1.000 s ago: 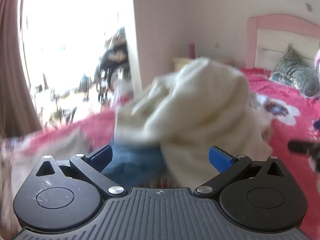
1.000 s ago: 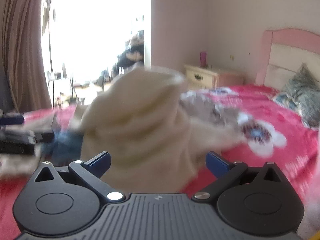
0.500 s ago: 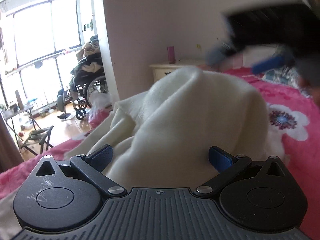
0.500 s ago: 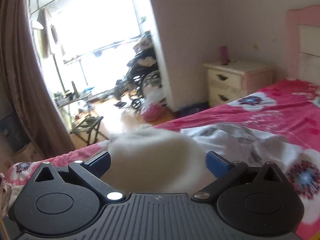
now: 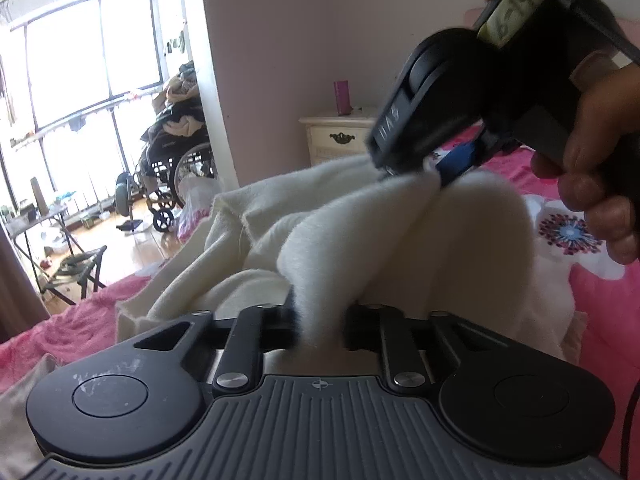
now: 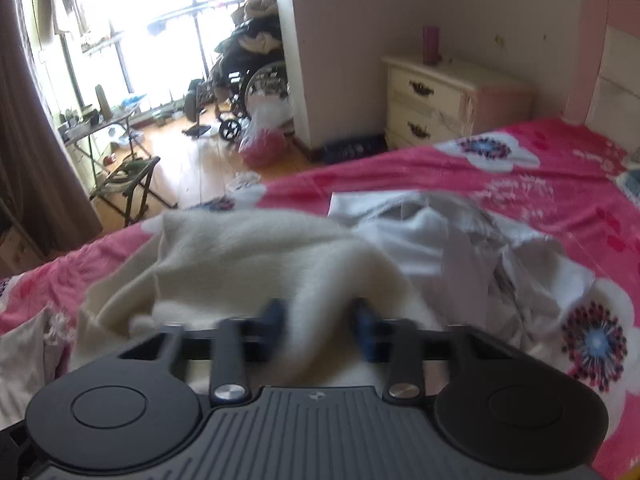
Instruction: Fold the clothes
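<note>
The left hand-held gripper is closed tight on a pinched fold of the cream fleece garment, the cloth squeezed into a narrow ridge between its fingers. In the left wrist view the right hand-held gripper comes in from 1 o'clock, held by the person's hand, and its blue fingers pinch the peak of the same garment, so the fleece is drawn up taut between the two tools.

In the right wrist view the blue fingers are blurred but pressed in on a band of the cream fabric, which runs down between them at 6 o'clock. The garment lies heaped on the pink flowered bed, near its foot edge, with a grey-and-white garment just beside it at 2 o'clock. Beyond the bed, a cream nightstand stands at 1 o'clock with a magenta cup on top, and a wheelchair piled with clothes sits at 11 o'clock by the window.
</note>
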